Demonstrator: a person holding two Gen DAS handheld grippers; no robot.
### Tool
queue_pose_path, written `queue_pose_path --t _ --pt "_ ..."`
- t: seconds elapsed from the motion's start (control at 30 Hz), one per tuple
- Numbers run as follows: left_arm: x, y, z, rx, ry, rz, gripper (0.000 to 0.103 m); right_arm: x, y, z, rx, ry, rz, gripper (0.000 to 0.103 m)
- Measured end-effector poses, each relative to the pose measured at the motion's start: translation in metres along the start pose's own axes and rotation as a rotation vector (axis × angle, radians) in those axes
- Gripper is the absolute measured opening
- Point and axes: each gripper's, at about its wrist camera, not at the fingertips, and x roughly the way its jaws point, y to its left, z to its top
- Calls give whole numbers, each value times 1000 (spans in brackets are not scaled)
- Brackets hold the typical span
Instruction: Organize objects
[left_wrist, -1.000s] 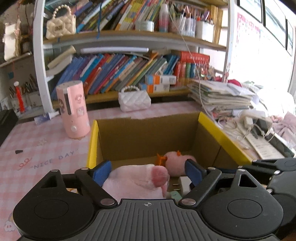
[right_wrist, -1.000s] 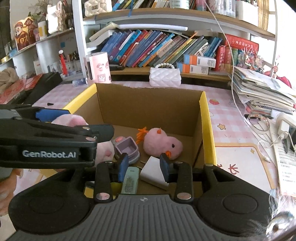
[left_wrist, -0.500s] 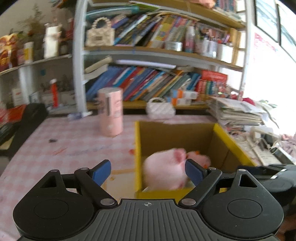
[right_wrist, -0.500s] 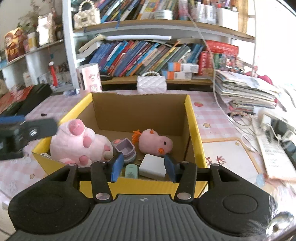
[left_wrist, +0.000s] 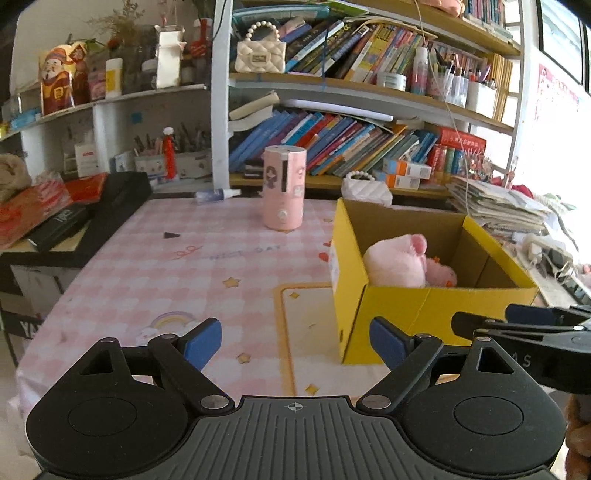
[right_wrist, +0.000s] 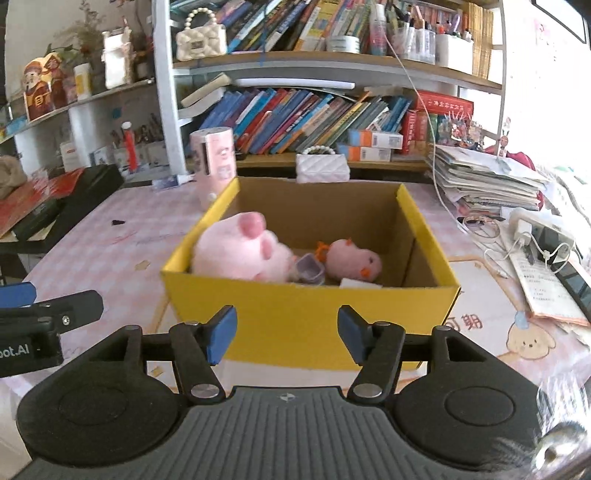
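Yellow cardboard box (right_wrist: 310, 314) is my landmark on the pink checked surface (left_wrist: 155, 266): inside it, against its left wall, lies the big pink plush (right_wrist: 240, 251), on its side, long axis running left to right, one paw pad tipped upward. It sits there, I judge, because the box gathers the loose toys. The small pink chick (right_wrist: 352, 260) lies right of it. My left tool (left_wrist: 295, 341) hangs wide and empty left of the box; my right tool (right_wrist: 283, 334), empty, is opening before its front wall.
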Motion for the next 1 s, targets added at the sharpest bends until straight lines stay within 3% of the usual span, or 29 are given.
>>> queue_pose_path --t 0.37,0.73,1.0 --pt "-22 18 -31 -2 54 10 89 -30 24 -31 17 40 -35 70" --pt "-28 26 -44 19 86 48 96 -35 39 -53 18 70 -56 98" --pt "-25 27 -42 45 94 82 99 -32 45 -51 20 84 -70 103"
